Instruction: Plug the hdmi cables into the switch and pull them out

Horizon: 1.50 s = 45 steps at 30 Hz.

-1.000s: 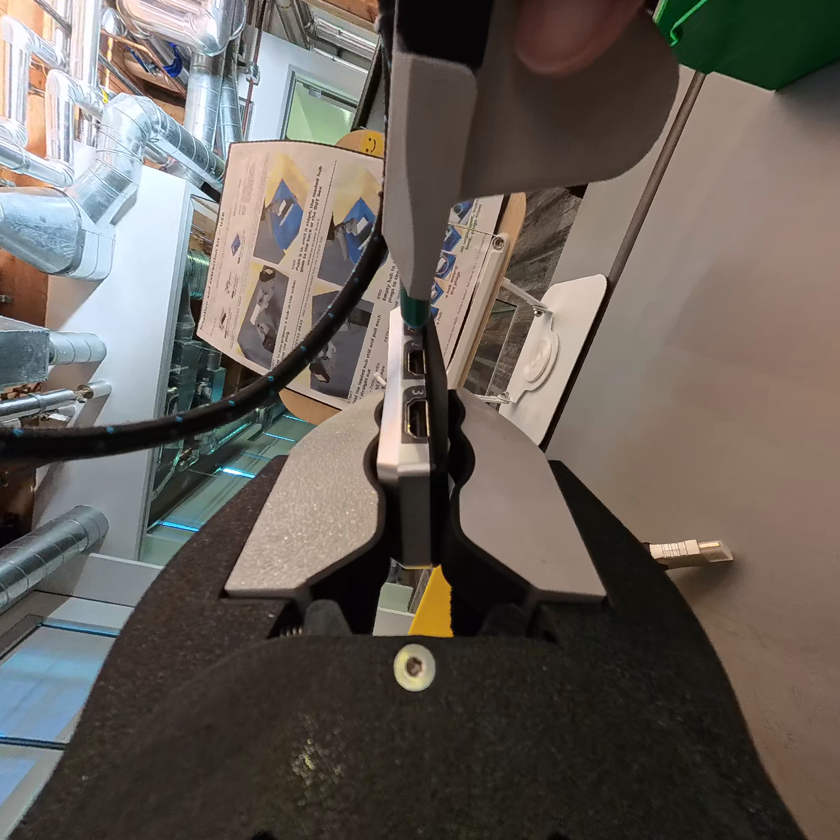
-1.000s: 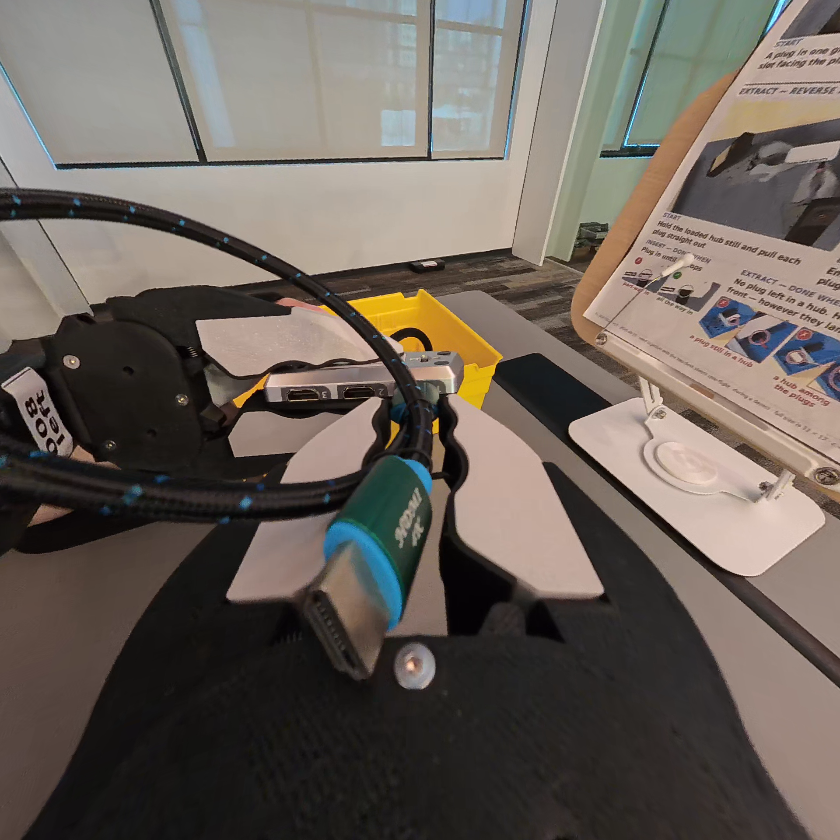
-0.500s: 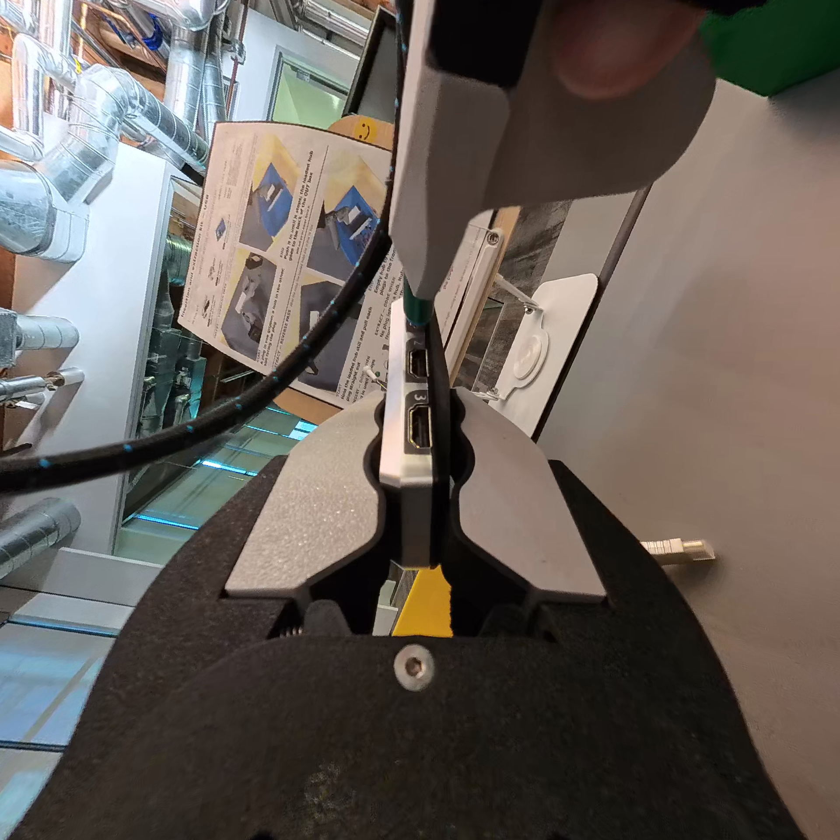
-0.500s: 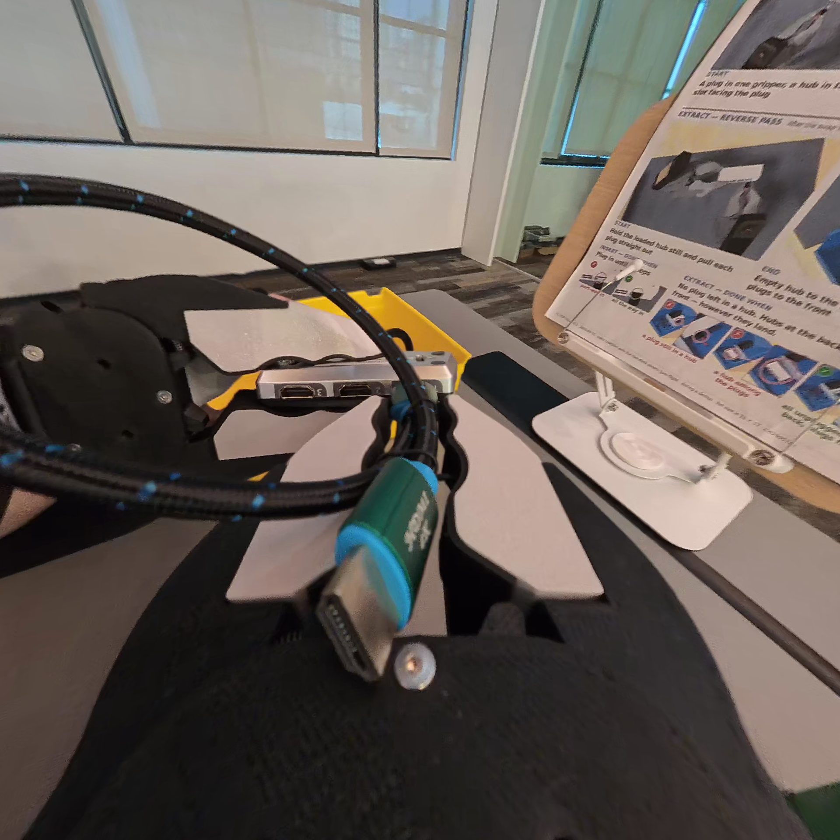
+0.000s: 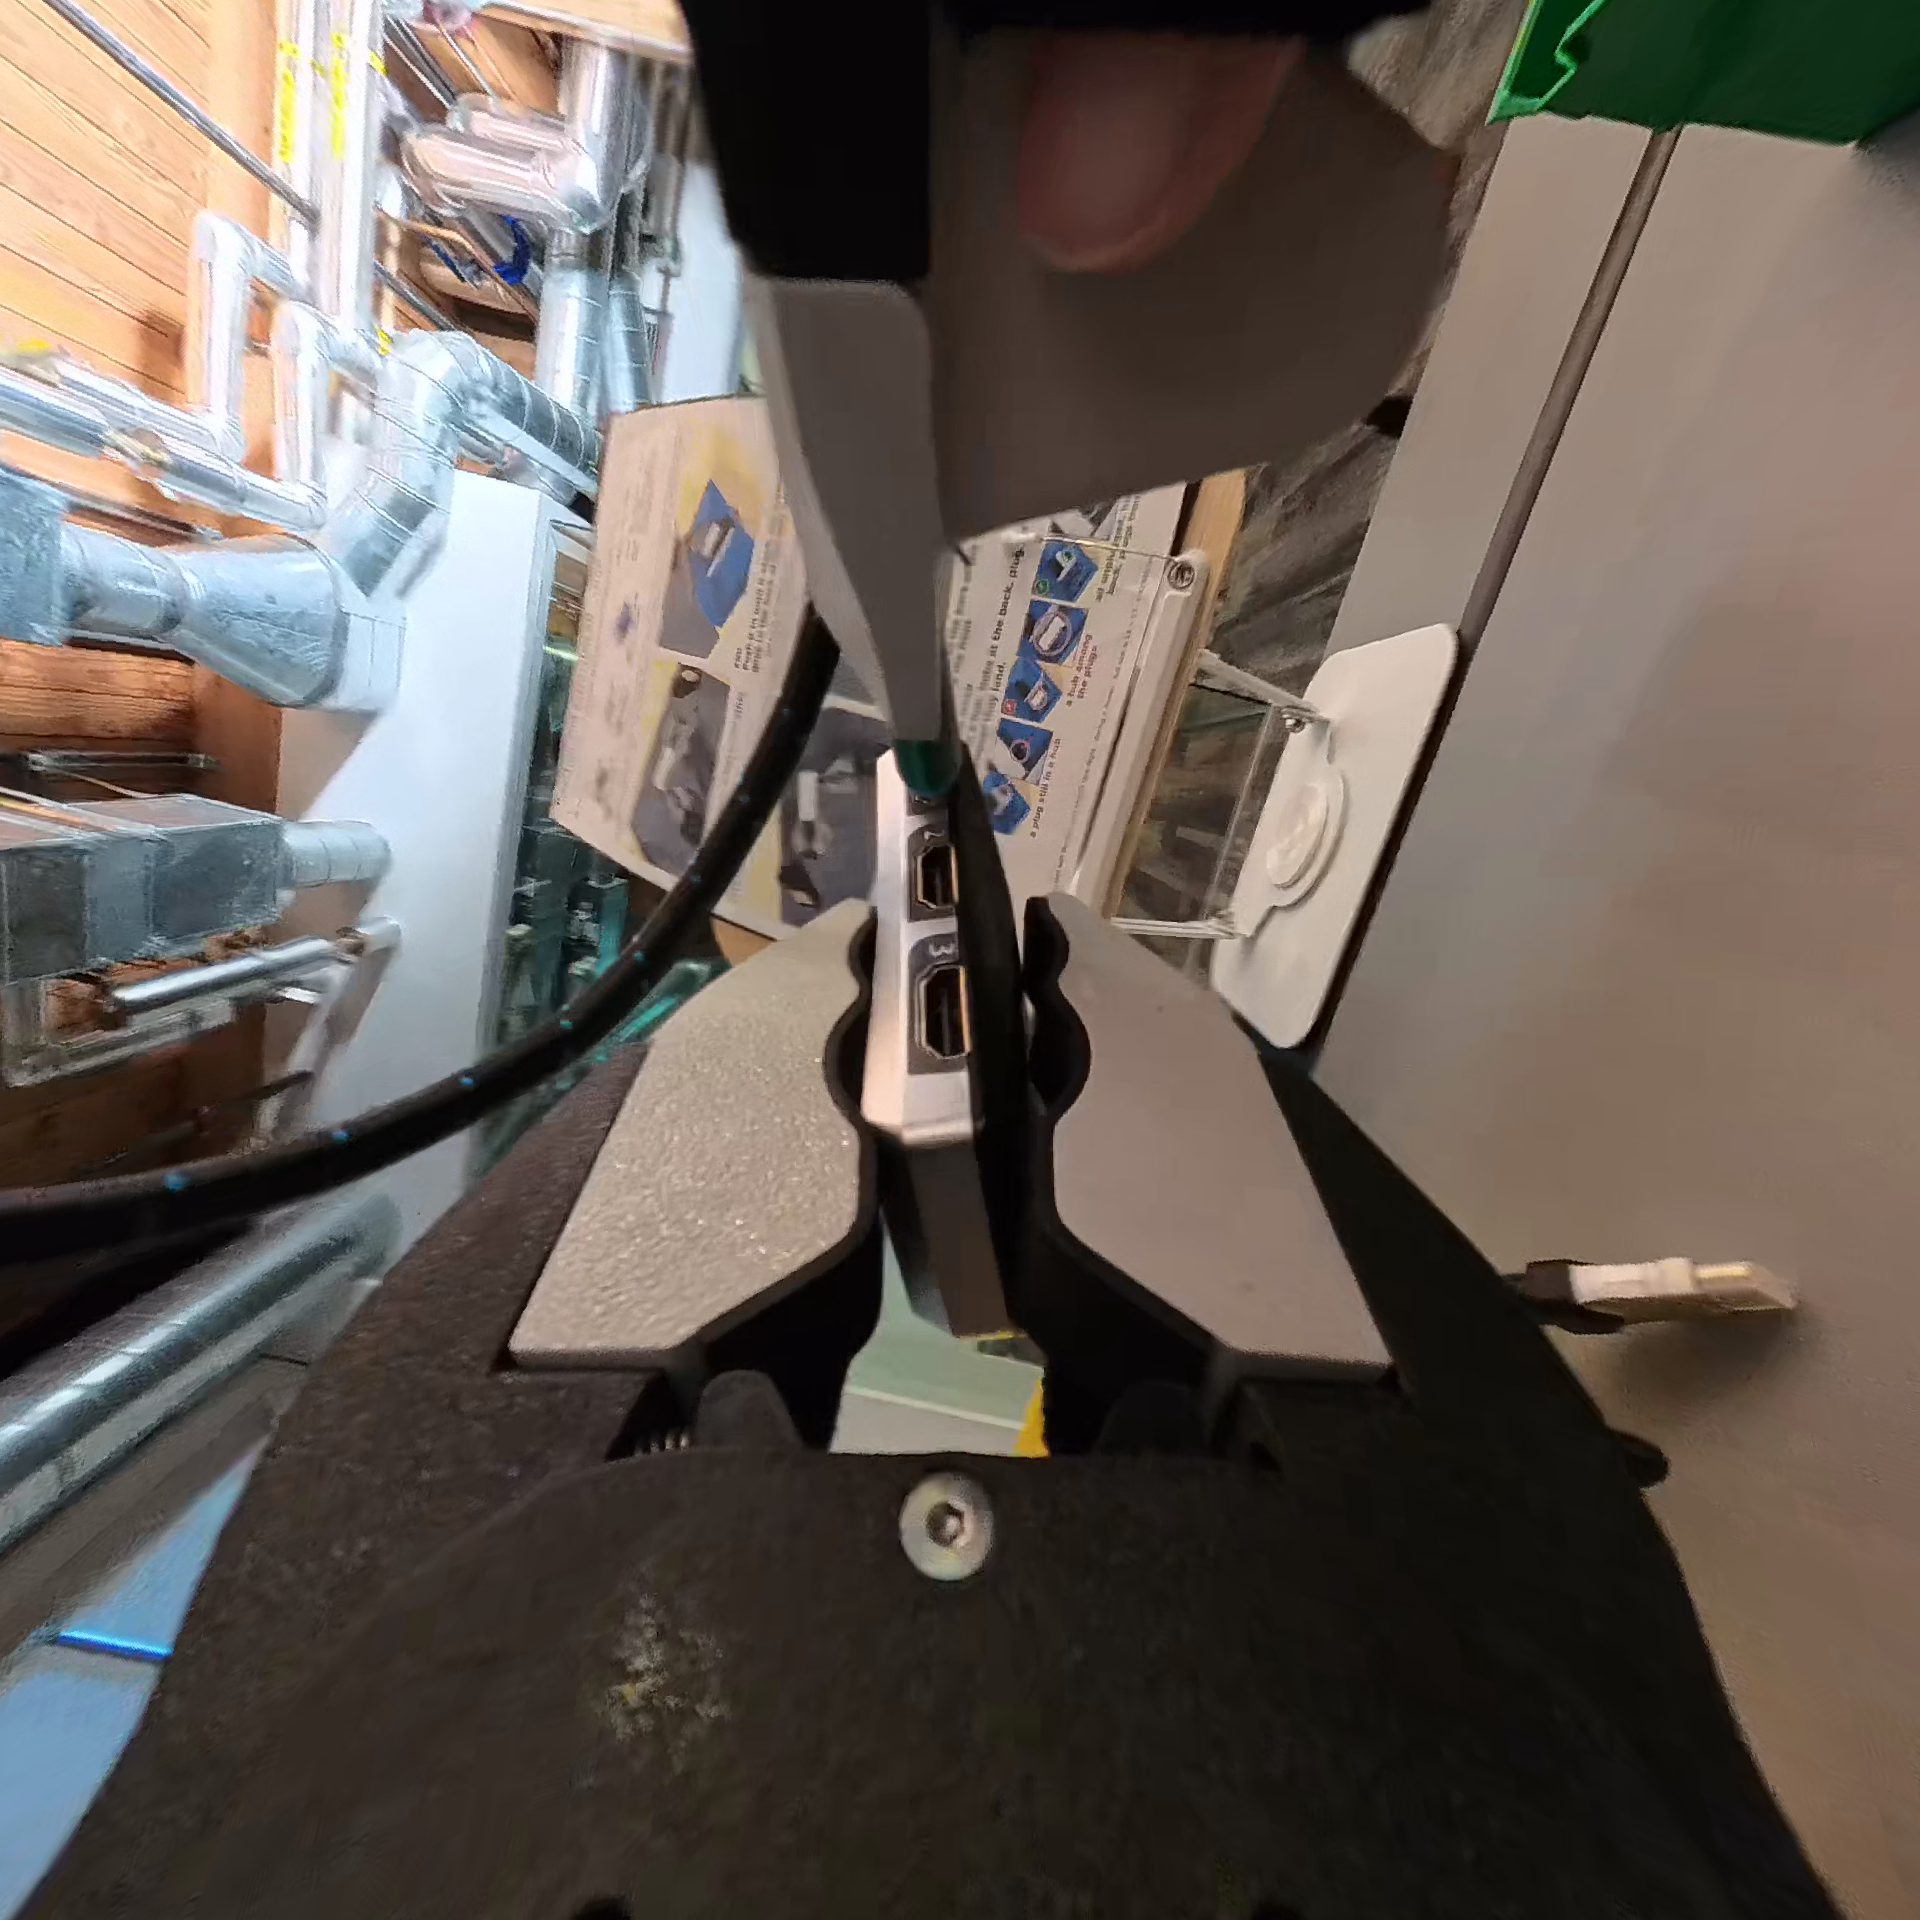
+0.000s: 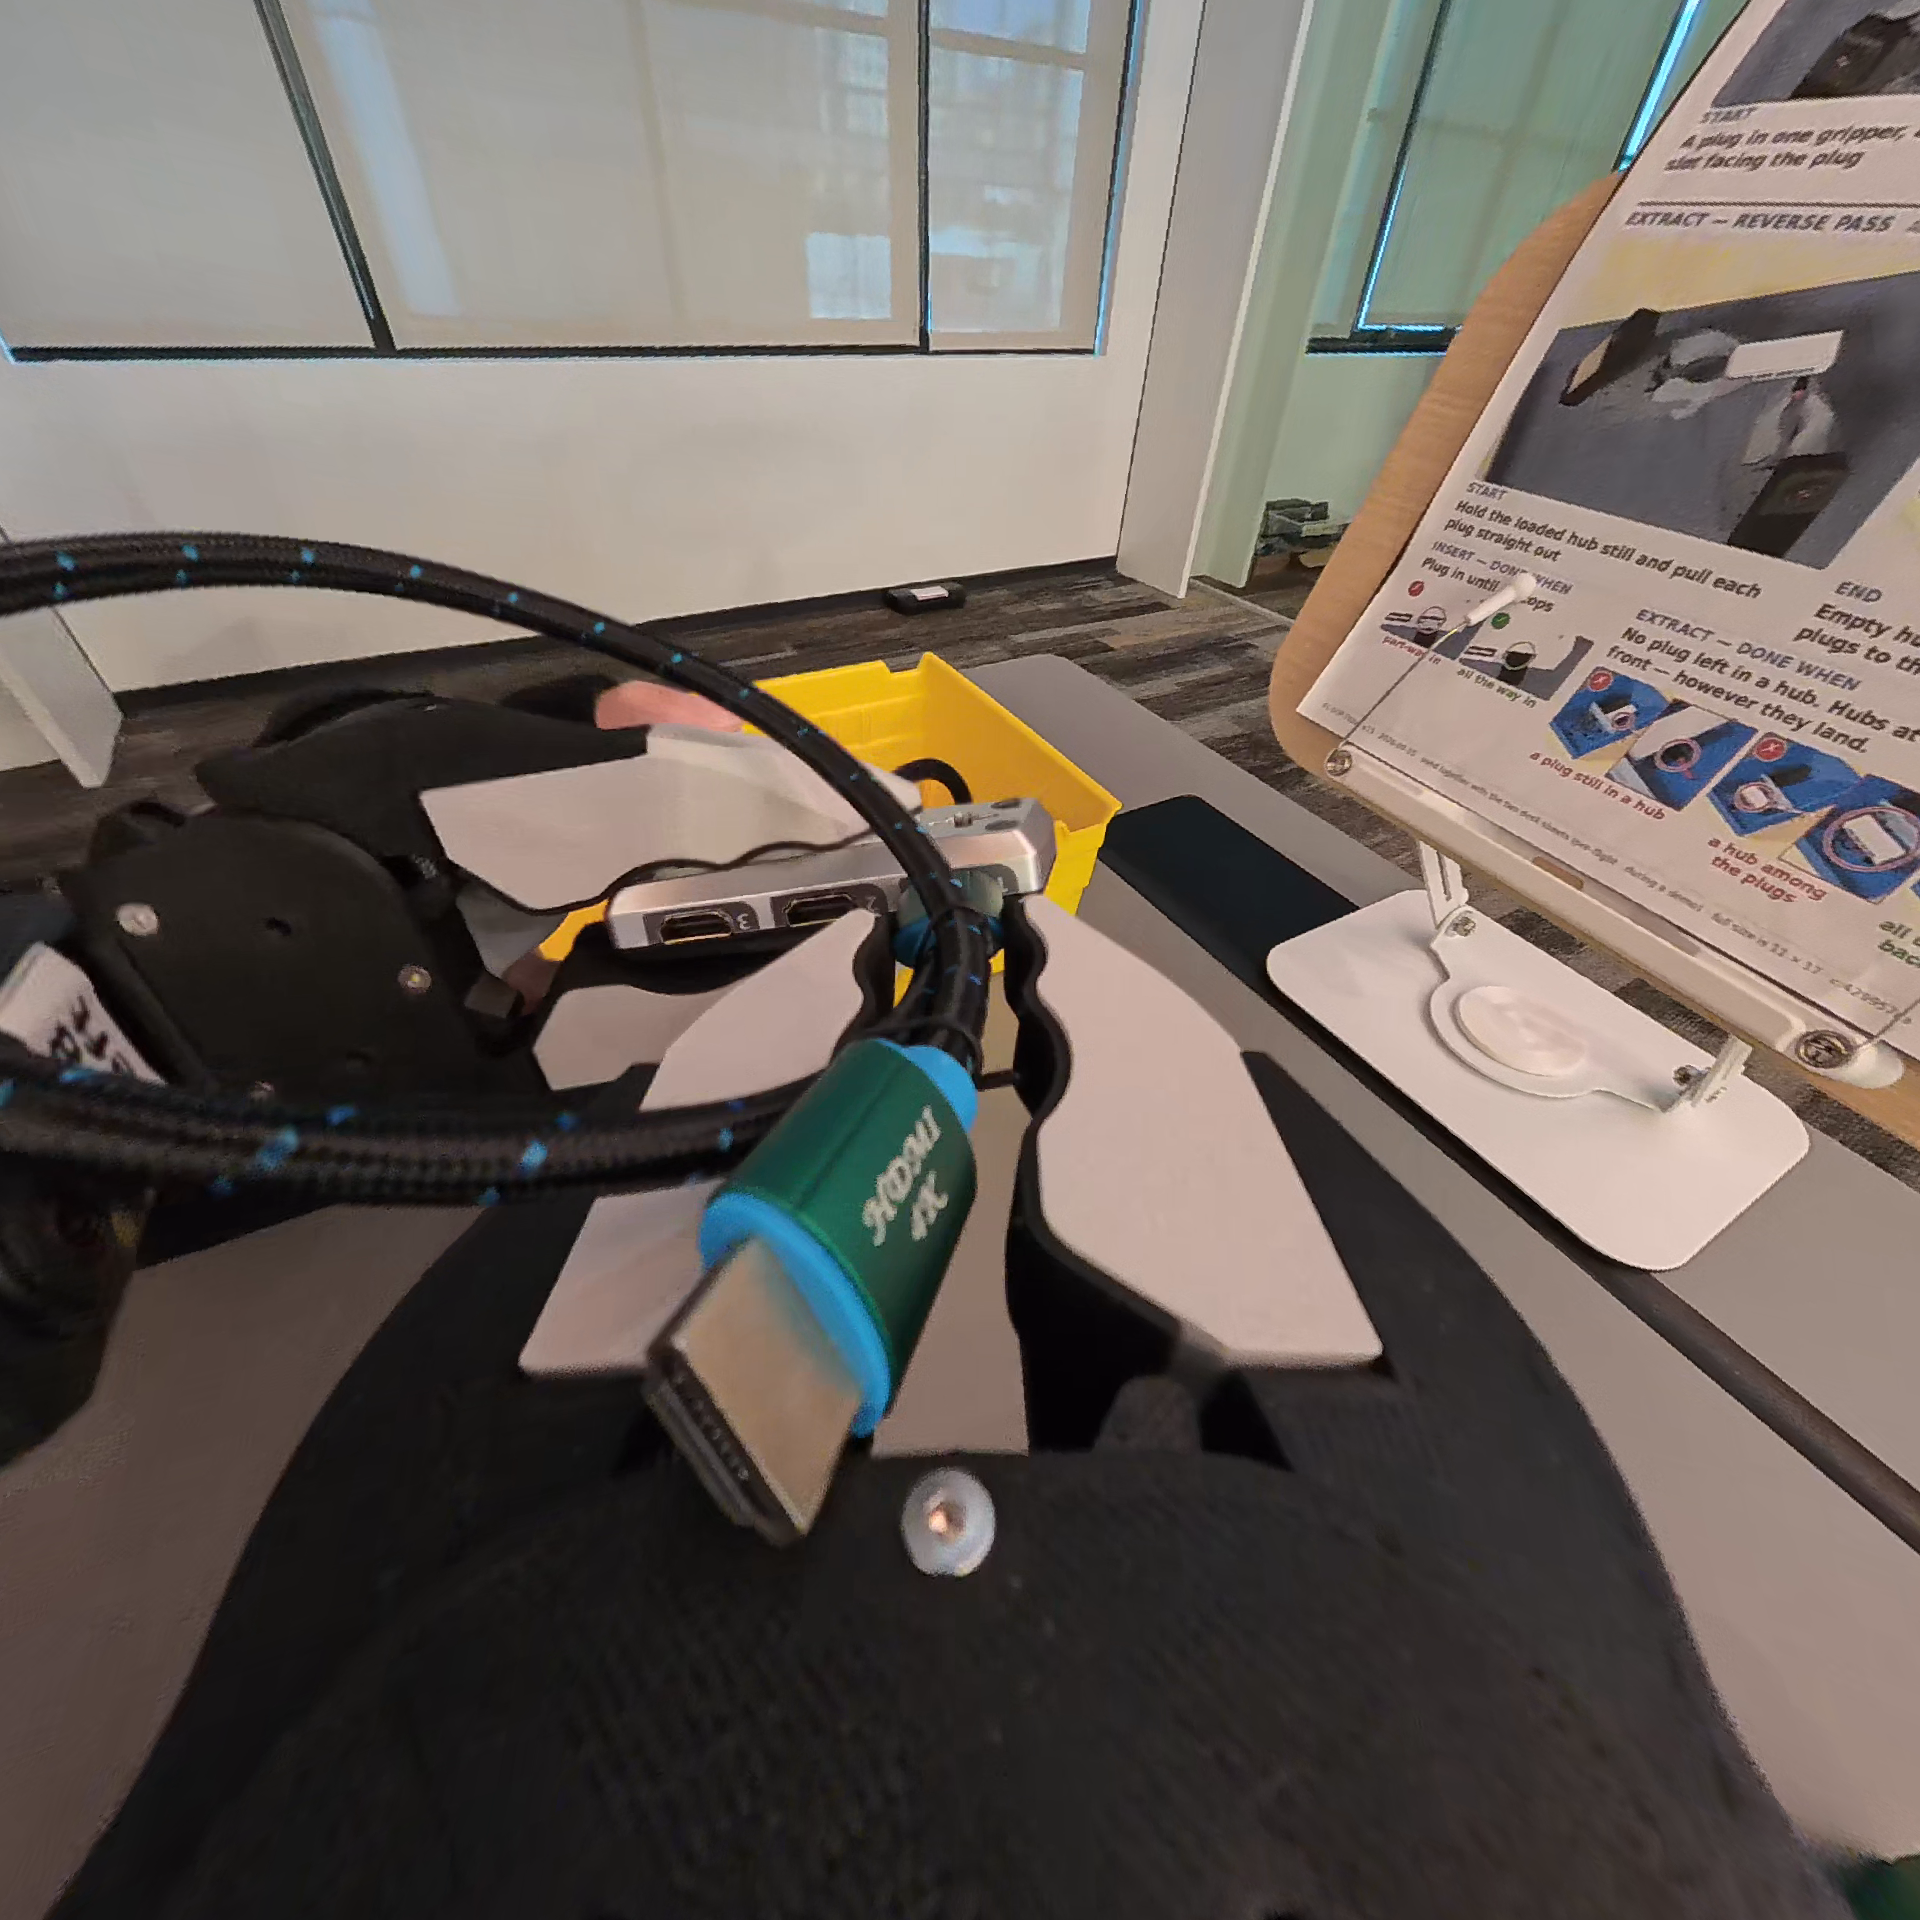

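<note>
Switch (image 6: 831,904): a silver bar with a row of ports, clamped between the fingers of the left claw (image 5: 951,1018) and held above the bench (image 6: 1714,1382), ports facing the right claw (image 6: 966,997). Two ports nearest the left claw show bare; at the far end a green-collared plug (image 5: 925,774) sits at the last port, but how deep it is seated cannot be told.

Right claw: fingers closed on the black braided HDMI cable (image 6: 520,613) just behind that plug. The cable loops round, and its other green plug (image 6: 831,1247) lies across the right claw's body, metal tip bare.

Surface: grey bench with a dark seam. On it stands a white stand (image 6: 1538,1070) carrying a printed instruction sheet (image 6: 1662,582) on a wooden backing. A loose metal plug (image 5: 1662,1286) lies on the bench beside the left claw.

Room: large windows, white wall, dark patterned floor in the right wrist view; silver ducts (image 5: 208,613) and wood panelling in the left.

Containers: a yellow bin (image 6: 935,727) behind the switch, contents mostly hidden; a green bin (image 5: 1714,62), corner only.
</note>
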Available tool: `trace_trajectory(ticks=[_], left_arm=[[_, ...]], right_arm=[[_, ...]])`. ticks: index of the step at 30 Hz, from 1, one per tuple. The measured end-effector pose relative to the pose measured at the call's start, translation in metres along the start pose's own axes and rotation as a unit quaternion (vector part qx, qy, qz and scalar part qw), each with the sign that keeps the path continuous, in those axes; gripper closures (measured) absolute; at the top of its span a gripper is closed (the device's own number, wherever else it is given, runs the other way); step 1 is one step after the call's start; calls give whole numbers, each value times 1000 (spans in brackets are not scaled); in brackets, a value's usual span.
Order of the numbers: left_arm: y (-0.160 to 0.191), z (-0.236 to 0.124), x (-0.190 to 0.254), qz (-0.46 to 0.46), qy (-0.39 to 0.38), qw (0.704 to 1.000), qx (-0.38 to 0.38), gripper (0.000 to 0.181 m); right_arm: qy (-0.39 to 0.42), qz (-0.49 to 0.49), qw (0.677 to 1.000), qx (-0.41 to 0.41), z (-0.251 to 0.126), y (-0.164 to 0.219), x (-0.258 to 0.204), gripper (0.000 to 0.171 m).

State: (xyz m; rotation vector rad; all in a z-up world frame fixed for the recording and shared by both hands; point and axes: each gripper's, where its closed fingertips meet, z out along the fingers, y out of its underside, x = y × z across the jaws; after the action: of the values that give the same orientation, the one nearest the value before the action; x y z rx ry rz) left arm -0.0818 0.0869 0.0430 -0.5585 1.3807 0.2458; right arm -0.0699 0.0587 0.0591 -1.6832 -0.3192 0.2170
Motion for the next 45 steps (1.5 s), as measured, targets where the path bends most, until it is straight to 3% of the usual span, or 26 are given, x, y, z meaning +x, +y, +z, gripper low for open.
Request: trace_trajectory(ticks=[12,20,24,28,34,38,45], left_arm=[[8,5,15,-44,58,997,1,156],[12,8,17,-60,71,995,-33,157],[13,9,20,-60,75,995,-36,157],[12,8,19,-60,77,995,-34,157],[10,7,16,-69,80,994,-24,157],[6,5,13,-68,77,995,-19,157],[6,5,15,-73,83,994,-14,157]], right_arm=[[-30,31,999,-23,4,15,5,152],[51,-16,998,-26,7,16,11,152],[68,-26,997,-39,7,19,12,152],[36,17,999,-31,5,18,11,152],[82,-54,994,-54,2,15,9,151],[39,9,999,-38,-2,11,7,152],[13,21,999,-41,-3,12,6,152]])
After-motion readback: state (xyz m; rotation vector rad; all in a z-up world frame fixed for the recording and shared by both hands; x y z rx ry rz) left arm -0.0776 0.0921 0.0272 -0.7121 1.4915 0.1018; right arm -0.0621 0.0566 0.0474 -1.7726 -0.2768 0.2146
